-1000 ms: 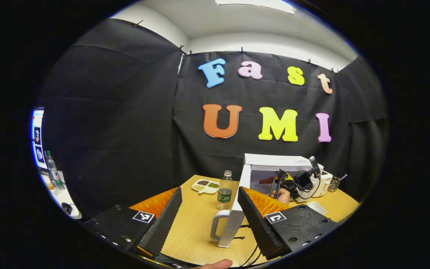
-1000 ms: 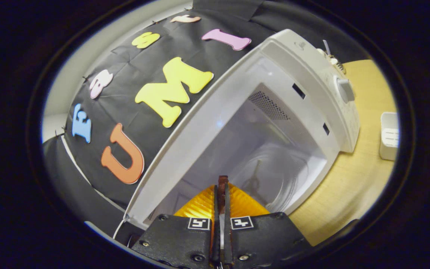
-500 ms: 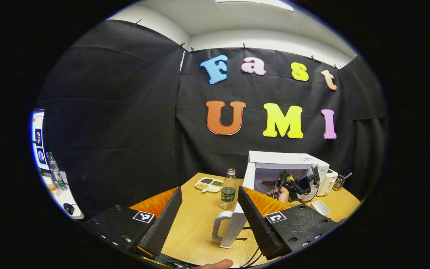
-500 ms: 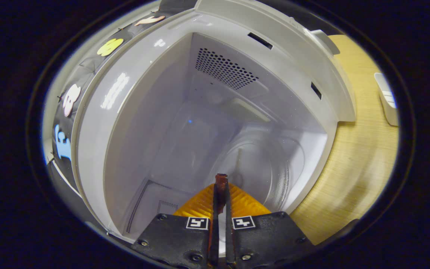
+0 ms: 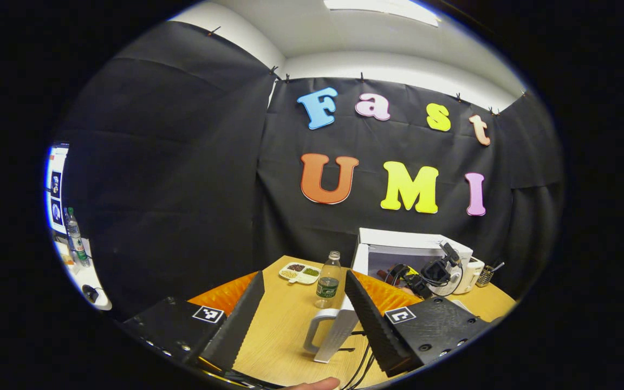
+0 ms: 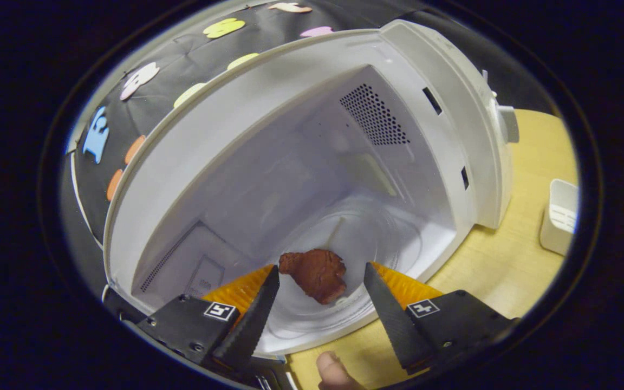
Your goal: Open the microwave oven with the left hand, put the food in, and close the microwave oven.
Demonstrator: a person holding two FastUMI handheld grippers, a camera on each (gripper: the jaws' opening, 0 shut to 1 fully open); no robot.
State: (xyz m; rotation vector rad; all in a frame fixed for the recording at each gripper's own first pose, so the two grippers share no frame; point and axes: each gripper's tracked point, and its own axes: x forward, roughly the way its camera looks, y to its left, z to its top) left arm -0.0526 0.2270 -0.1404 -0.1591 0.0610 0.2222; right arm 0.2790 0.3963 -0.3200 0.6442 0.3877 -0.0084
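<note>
Jaws of both grippers are standing apart. The right gripper (image 6: 317,295) is framing the food (image 6: 314,273) lying inside the microwave (image 6: 247,162); the left gripper (image 5: 304,303) is facing the open door (image 5: 339,330) and a bottle (image 5: 327,279).

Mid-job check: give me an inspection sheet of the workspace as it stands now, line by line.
Surface: wooden table, bare in front.
Job's things: microwave door swung open; food lies on the glass turntable inside.
Clutter: water bottle, divided snack tray, white container, utensil holder.
Grippers: left gripper open, door handle between its fingers, untouched; right gripper open, apart from the food.
Cables: black leads on the table under the door.
Surroundings: black cloth wall; side desk with bottles.
</note>
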